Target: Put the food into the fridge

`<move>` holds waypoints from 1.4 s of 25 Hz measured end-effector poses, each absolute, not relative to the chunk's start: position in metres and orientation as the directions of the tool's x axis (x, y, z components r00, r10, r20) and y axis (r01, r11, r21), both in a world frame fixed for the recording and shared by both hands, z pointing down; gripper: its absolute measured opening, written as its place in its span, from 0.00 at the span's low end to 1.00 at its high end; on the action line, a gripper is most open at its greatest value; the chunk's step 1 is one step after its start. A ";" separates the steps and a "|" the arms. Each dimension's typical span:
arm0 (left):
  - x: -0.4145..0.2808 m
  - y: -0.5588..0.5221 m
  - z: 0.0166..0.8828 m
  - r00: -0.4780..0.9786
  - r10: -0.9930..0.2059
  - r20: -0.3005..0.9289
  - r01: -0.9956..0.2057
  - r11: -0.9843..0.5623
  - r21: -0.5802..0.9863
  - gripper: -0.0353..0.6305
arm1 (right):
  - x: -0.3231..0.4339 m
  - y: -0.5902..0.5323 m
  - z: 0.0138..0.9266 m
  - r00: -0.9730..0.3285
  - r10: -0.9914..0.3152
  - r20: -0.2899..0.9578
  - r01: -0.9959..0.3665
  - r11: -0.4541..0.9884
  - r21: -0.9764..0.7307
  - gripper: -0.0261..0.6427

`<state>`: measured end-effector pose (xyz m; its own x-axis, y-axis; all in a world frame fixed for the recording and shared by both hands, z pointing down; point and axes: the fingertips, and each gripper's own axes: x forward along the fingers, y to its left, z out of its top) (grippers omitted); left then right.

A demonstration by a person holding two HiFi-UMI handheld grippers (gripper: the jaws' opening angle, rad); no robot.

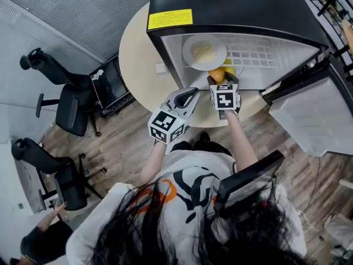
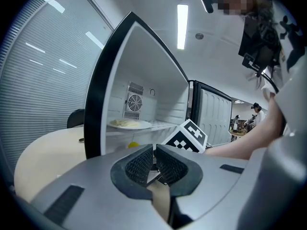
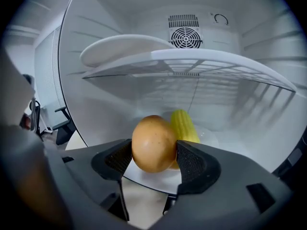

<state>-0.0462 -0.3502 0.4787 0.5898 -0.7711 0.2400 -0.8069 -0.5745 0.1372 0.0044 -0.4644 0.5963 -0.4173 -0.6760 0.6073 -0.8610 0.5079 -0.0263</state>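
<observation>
Placing step: right gripper [image 3: 154, 151] clamps the egg [image 3: 152, 142] low inside the open fridge [image 1: 231, 4], beside the corn [image 3: 185, 123] (left gripper [image 2: 154, 160] idle outside, jaws together on nothing); next, probably lower gently and release.

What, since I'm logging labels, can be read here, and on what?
Yellow label on the fridge top: print too small to read.
Marker cubes on the left gripper and the right gripper holding the egg: black-and-white squares, no words.
Fridge back wall: a curved-arrow sign, no words.
</observation>
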 end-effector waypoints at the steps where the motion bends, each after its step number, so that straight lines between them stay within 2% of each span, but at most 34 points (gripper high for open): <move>1: -0.048 -0.351 0.479 0.586 -0.773 0.242 -0.810 -0.571 0.137 0.07 | 0.003 -0.465 0.598 -0.415 -0.676 0.609 -0.855 0.518 -0.009 0.49; 5: -0.055 -0.354 0.479 0.573 -0.782 0.247 -0.819 -0.558 0.136 0.07 | -0.004 -0.471 0.604 -0.397 -0.676 0.621 -0.839 0.542 0.054 0.49; 14: -0.060 -0.361 0.483 0.574 -0.776 0.261 -0.818 -0.559 0.137 0.07 | 0.013 -0.495 0.615 -0.343 -0.694 0.634 -0.861 0.501 0.083 0.49; 20: -0.059 -0.364 0.485 0.582 -0.768 0.266 -0.812 -0.568 0.135 0.07 | 0.013 -0.497 0.618 -0.355 -0.690 0.631 -0.873 0.486 0.040 0.49; 26: -0.062 -0.360 0.488 0.588 -0.759 0.278 -0.807 -0.575 0.137 0.07 | 0.019 -0.489 0.626 -0.375 -0.679 0.631 -0.901 0.427 -0.076 0.49; 35: -0.064 -0.355 0.487 0.608 -0.745 0.275 -0.792 -0.594 0.140 0.07 | 0.019 -0.471 0.618 -0.386 -0.683 0.621 -0.902 0.419 -0.099 0.50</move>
<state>-0.0643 -0.3549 0.4872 0.6078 -0.7450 0.2747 -0.7919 -0.5943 0.1403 0.0190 -0.4709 0.6176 -0.3856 -0.6828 0.6205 -0.9023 0.4195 -0.0991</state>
